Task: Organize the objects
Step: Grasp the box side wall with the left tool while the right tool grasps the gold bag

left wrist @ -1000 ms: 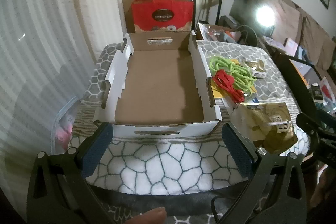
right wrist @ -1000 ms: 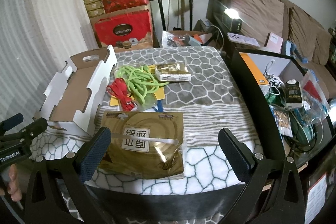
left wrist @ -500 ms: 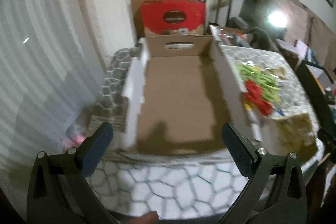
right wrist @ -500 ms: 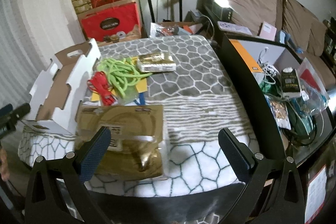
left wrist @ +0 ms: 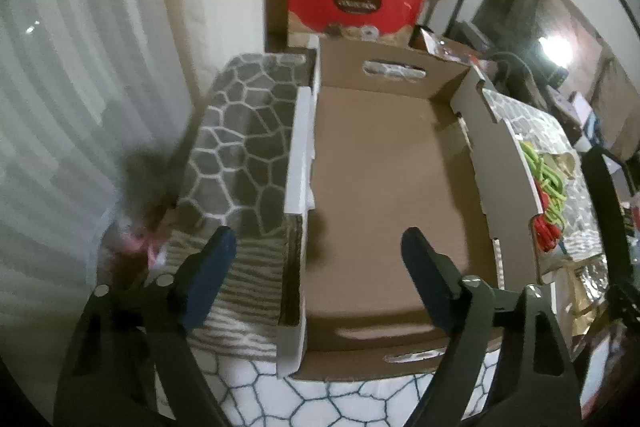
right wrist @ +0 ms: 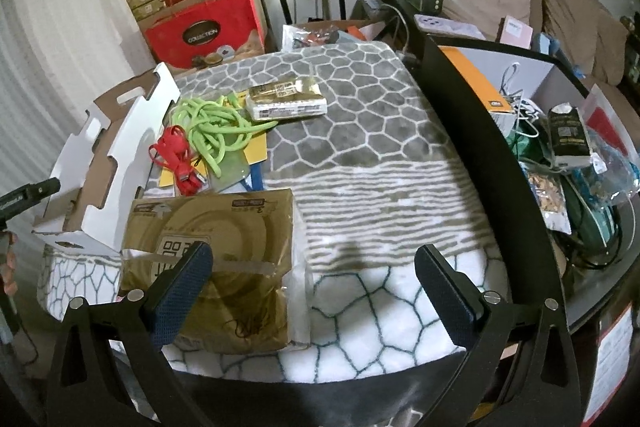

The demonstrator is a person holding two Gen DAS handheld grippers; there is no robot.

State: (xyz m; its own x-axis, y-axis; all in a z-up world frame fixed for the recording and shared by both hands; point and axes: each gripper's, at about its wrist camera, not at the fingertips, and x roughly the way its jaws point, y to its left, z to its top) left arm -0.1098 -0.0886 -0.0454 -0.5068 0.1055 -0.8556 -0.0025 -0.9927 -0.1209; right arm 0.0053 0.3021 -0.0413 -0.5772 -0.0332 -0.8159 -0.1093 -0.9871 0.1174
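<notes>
The left gripper (left wrist: 316, 247) is closing; its two pads stand on either side of the left wall of the box (left wrist: 384, 187), not yet pressing it. I judge the step in hand is to take hold of this wall, perhaps to steady or shift the box before filling. The next move calls for lowering the pads squarely over the thin cardboard edge so it does not slip out.

The right gripper (right wrist: 312, 267) has its fingers wide apart, with nothing held, over the near part of the gold packet (right wrist: 224, 247).

The box is empty and sits on the left side of the table (right wrist: 380, 187). Beside it I count one green cord (right wrist: 212, 131), one red cable (right wrist: 180, 163), one gold packet and one smaller pack (right wrist: 286, 101).
</notes>
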